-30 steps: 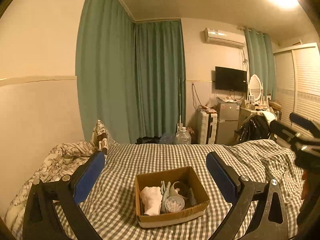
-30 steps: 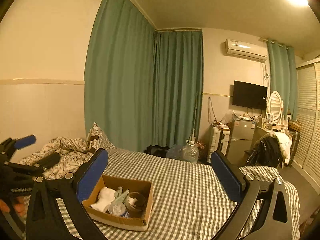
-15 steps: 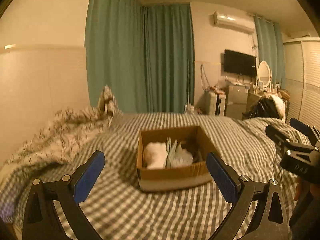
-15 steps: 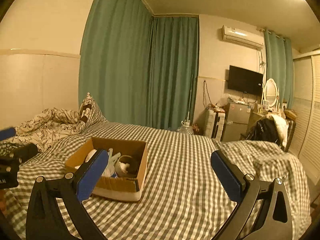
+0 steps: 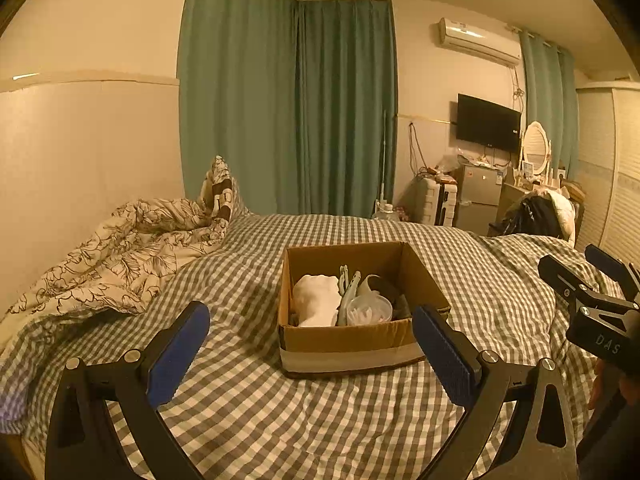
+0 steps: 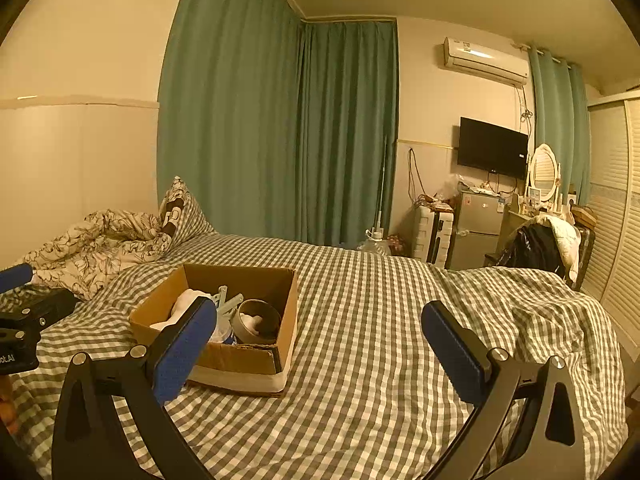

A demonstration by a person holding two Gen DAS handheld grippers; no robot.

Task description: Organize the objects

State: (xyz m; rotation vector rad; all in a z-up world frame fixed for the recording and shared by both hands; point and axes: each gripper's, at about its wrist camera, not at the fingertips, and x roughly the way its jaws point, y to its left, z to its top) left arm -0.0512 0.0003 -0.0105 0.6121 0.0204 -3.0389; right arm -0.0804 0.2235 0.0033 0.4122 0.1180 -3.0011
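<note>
Both my grippers hover over the bed, empty, fingers spread wide.

The cardboard box sits on the checked bedspread; my left gripper is just before it, my right gripper beside it. In the box: white cloth, clear plastic cup, metal tin.

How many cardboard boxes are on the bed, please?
1. The cardboard box sits on the checked bed cover, ahead of the open left gripper. Nothing else box-like shows on the bed.
</note>
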